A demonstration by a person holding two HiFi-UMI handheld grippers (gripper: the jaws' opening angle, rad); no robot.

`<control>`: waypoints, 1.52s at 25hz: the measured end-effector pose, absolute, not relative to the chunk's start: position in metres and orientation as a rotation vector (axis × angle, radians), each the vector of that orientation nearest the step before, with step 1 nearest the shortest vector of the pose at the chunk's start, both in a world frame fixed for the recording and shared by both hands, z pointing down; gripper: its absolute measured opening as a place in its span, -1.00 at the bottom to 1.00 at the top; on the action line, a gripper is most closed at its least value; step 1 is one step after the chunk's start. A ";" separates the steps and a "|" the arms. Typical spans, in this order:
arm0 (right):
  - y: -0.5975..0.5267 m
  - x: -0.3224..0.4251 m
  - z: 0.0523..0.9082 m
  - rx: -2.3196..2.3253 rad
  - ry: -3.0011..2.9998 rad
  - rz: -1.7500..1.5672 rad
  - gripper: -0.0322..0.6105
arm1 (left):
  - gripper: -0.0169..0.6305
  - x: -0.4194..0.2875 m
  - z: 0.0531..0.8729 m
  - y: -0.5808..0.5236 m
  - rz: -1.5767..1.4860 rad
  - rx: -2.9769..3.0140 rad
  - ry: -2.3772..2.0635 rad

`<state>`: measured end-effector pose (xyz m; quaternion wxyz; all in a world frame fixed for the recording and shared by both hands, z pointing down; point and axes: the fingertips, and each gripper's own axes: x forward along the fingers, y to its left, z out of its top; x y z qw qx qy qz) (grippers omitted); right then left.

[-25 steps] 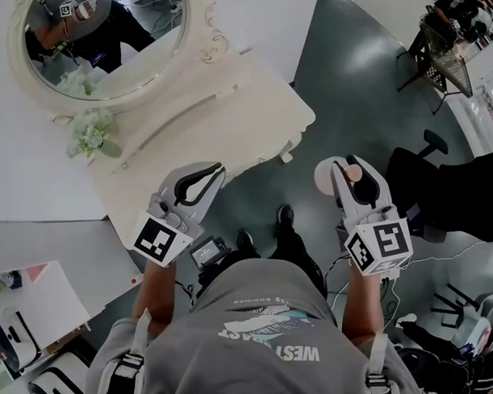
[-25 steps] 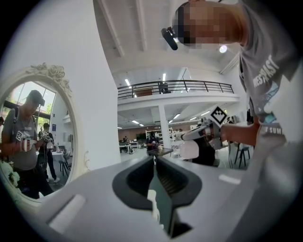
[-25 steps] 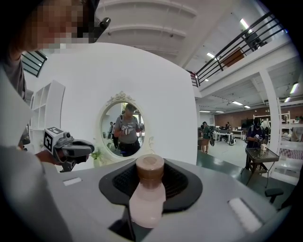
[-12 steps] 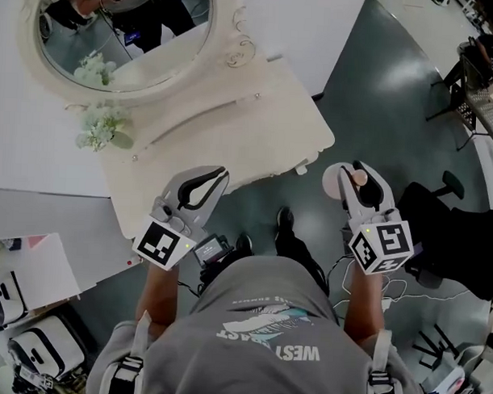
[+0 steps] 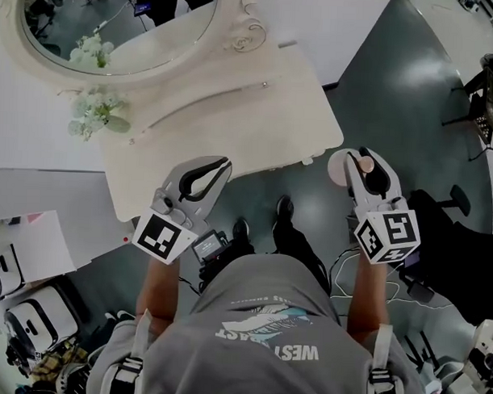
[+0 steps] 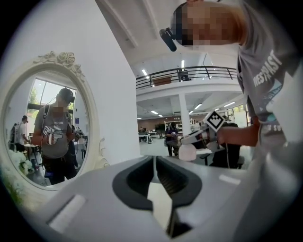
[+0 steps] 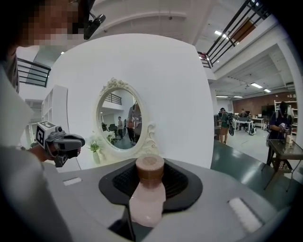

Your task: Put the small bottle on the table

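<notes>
The right gripper [image 5: 367, 162] pinches a small bottle [image 7: 147, 198] between its fingers [image 7: 182, 182]. The bottle has a pale pink, rounded body and a brown round cap, and it is held in the air above the grey-green floor [image 5: 395, 92], just off the worktop's corner. The left gripper [image 5: 219, 167] is empty, its fingers [image 6: 137, 182] pressed together. Beyond them stands the cream-white dressing-table worktop [image 5: 233, 119], which carries white flowers [image 5: 94, 114] below an oval, ornate-framed mirror [image 5: 115, 26].
</notes>
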<state>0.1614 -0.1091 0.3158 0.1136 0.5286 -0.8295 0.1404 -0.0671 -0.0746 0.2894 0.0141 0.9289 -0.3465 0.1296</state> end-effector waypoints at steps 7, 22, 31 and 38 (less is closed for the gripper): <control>-0.150 0.165 0.348 1.517 -2.423 0.443 -0.50 | -0.89 -0.067 0.317 -0.092 0.462 2.837 -1.100; -0.237 0.145 0.430 1.460 -2.388 0.531 -0.50 | -0.90 -0.075 0.385 -0.146 0.538 2.737 -1.094; -0.273 0.129 0.473 1.399 -2.386 0.558 -0.50 | -0.90 -0.073 0.422 -0.169 0.553 2.696 -1.073; -0.293 0.120 0.511 1.356 -2.378 0.576 -0.50 | -0.90 -0.068 0.446 -0.181 0.566 2.686 -1.057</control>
